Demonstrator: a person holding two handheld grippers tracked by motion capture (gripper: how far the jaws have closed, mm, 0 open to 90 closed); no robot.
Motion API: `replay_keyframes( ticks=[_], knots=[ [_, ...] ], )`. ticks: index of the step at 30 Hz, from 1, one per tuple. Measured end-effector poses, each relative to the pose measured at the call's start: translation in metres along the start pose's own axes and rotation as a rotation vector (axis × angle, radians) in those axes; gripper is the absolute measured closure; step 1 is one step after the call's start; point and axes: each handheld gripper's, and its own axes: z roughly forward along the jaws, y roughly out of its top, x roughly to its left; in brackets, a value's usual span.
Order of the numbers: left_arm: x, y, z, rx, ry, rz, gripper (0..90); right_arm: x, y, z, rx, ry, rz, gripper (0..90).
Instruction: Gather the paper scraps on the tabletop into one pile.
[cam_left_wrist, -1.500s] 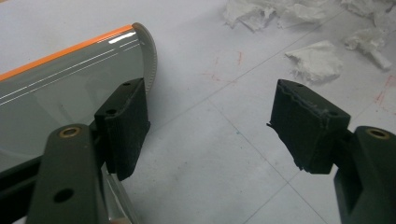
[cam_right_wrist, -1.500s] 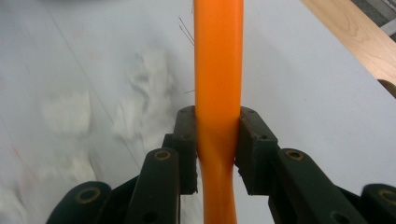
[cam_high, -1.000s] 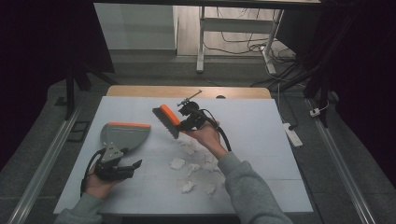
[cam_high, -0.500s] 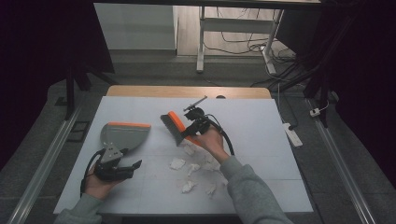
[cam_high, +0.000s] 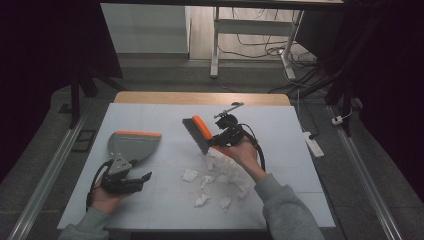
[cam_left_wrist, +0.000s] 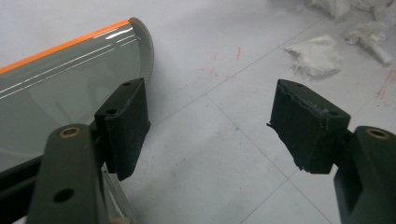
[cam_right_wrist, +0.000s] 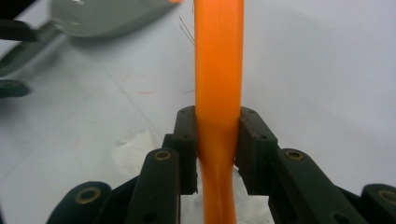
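White sheeting covers the counter (cam_high: 280, 120), with dark floor and cables around it. At its middle the right tongs (cam_high: 220, 140) are clenched on the orange handle of a hand brush (cam_high: 197, 132), pads pressed to both sides of the handle in the right gripper view (cam_right_wrist: 218, 70); the brush head is lifted above the surface, bristles pointing down and to the left. Just below it lie crumpled scraps of white tissue (cam_high: 212, 175), scattered loose on the counter. Near the left front edge the left tongs (cam_high: 140, 180) are released, jaws wide apart with nothing between them. Just beside them rests the grey dustpan (cam_high: 132, 145) with its orange lip (cam_left_wrist: 65, 44); what shows of its tray holds no scraps.
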Motion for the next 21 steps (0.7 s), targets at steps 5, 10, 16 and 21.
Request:
replay_keyframes(
  ticks=[5, 10, 16, 21],
  knots=[
    [0.001, 0.0, 0.0, -0.001, 0.0, -0.002, 28.8, 0.017, -0.006, -0.009, -0.009, 0.034, -0.052, 71.0],
    [0.0, 0.0, 0.0, 0.002, 0.003, -0.001, 28.8, 0.037, -0.013, -0.011, -0.004, 0.096, -0.08, 71.0],
    [0.001, -0.001, 0.0, 0.002, 0.008, -0.006, 28.9, 0.069, -0.019, 0.005, 0.06, 0.182, -0.147, 71.0],
    [0.0, -0.002, 0.0, 0.006, 0.01, -0.001, 28.9, 0.082, -0.031, 0.039, 0.146, 0.207, -0.156, 71.0]
  ],
)
